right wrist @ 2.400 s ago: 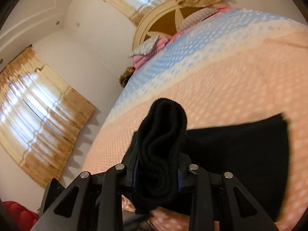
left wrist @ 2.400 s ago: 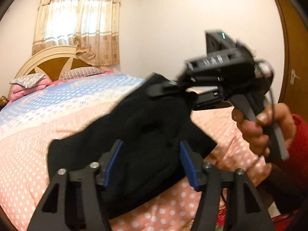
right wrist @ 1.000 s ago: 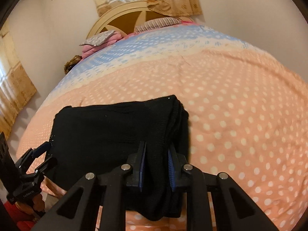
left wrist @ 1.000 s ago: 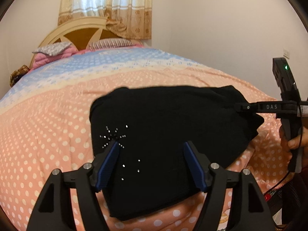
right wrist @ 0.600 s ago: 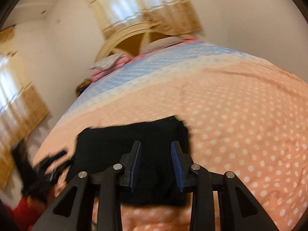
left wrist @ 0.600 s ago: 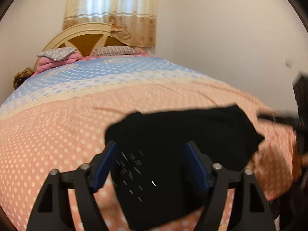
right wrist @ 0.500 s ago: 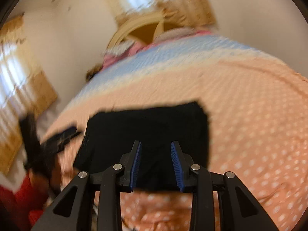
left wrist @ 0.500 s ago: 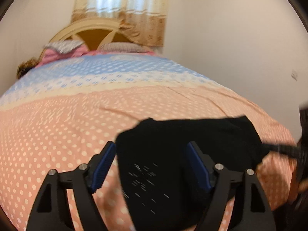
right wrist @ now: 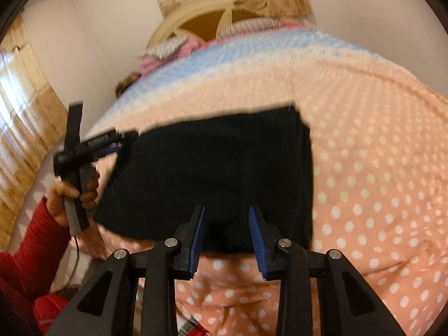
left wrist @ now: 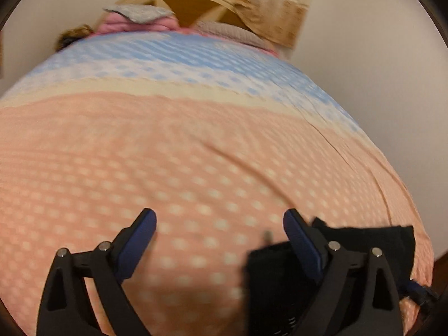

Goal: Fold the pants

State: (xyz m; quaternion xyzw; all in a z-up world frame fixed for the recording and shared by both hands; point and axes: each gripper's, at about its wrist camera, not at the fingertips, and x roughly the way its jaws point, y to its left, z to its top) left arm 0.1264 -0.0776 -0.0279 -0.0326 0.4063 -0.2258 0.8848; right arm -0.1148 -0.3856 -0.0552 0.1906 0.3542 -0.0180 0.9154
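Note:
The black pants lie folded into a flat rectangle on the pink dotted bedspread near the bed's foot. My right gripper is open and empty, its blue pads above the fold's near edge. My left gripper shows in the right wrist view at the fold's left end, held by a hand in a red sleeve. In the left wrist view the left gripper is open and empty over bare bedspread, and the pants show at lower right behind its right finger.
The bedspread turns cream, then blue toward the head. Pillows and a wooden headboard stand at the far end. Curtains hang at the left. The bed's foot edge runs just below the pants.
My right gripper has let go of the folded edge and opened. Both grippers have drawn back from the pants; the left has swung leftward, so the pants now sit at its lower right.

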